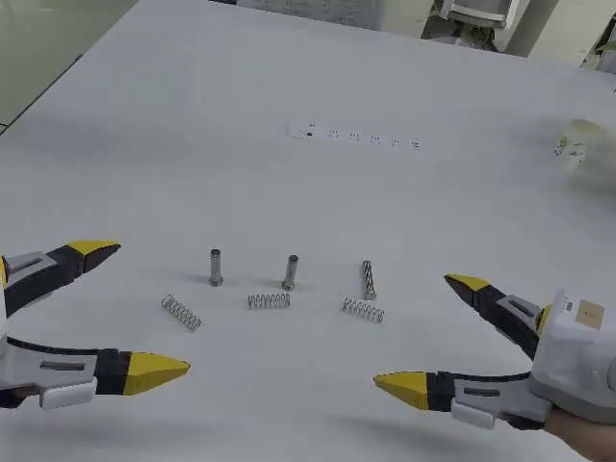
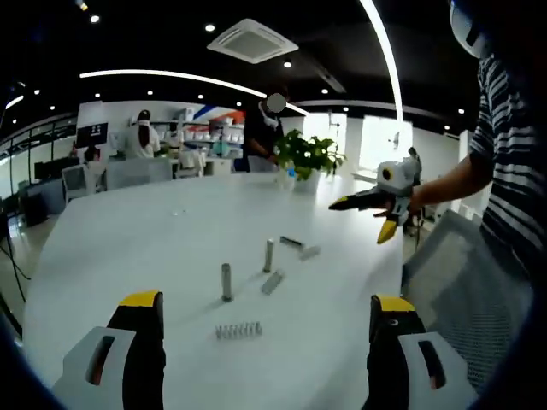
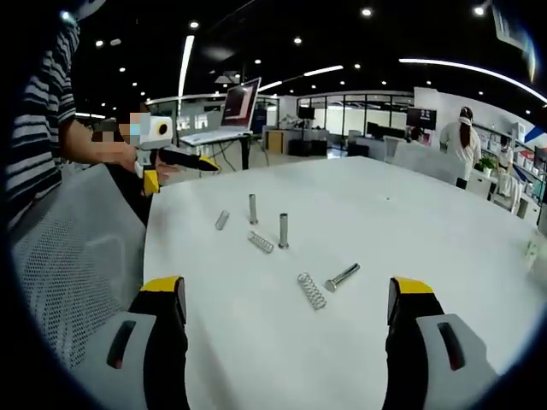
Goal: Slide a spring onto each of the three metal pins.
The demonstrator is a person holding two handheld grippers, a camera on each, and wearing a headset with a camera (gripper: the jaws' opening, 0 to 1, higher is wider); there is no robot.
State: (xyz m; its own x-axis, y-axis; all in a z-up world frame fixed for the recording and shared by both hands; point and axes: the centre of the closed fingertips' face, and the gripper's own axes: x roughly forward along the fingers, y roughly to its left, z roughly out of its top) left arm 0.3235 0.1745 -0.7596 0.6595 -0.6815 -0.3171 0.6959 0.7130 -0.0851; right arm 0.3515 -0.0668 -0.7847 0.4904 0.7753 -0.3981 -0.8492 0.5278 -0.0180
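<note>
White workbench [image 1: 385, 77]: we held yellow-tipped left gripper [image 1: 149, 307], right gripper [image 1: 415, 332] agape, empty, flanking three steel pins [image 1: 291, 272]; silver coil springs [image 1: 269, 301] lay ready alongside.

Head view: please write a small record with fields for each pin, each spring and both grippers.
left pin: upright, bare
middle pin: upright, bare
right pin: lying on its side, bare
left spring: loose on table
middle spring: loose on table
right spring: loose on table
left gripper: jaws open, empty
right gripper: jaws open, empty
</note>
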